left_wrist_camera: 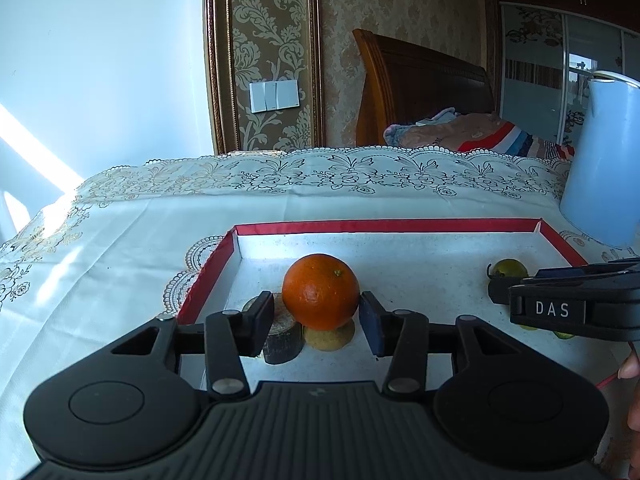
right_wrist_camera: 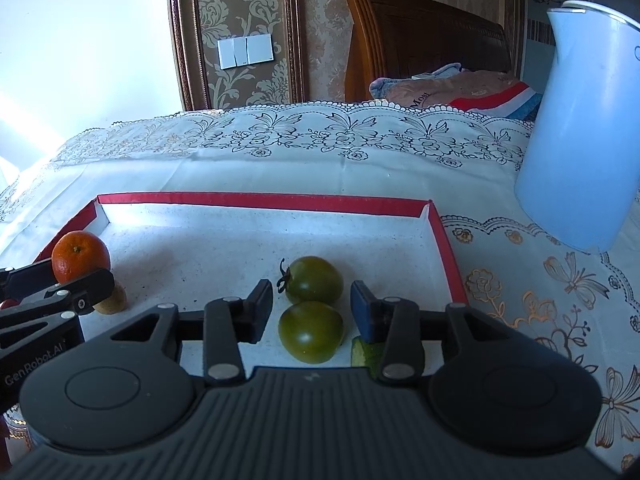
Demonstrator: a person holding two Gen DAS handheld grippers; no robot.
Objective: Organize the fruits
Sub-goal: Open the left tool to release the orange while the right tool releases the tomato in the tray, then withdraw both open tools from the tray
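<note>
An orange [left_wrist_camera: 320,292] rests in a shallow red-rimmed tray [left_wrist_camera: 384,226], on top of a tan round piece [left_wrist_camera: 330,340] and a dark piece [left_wrist_camera: 282,338]. My left gripper [left_wrist_camera: 316,304] is open, a finger on each side of the orange with a slim gap. In the right wrist view two green tomatoes lie in the tray [right_wrist_camera: 260,199], the far one [right_wrist_camera: 314,278] with a stem. The near tomato [right_wrist_camera: 311,330] lies between the fingers of my open right gripper [right_wrist_camera: 312,300], and the pads stand off it. A green cucumber piece [right_wrist_camera: 366,354] shows under the right finger.
A tall pale blue jug [right_wrist_camera: 580,140] stands on the lace tablecloth [right_wrist_camera: 280,152] right of the tray. The two grippers work side by side, the left one's fingers [right_wrist_camera: 80,292] at the right wrist view's left edge. Part of a person's hand [left_wrist_camera: 632,368] shows at the right. A bed lies beyond the table.
</note>
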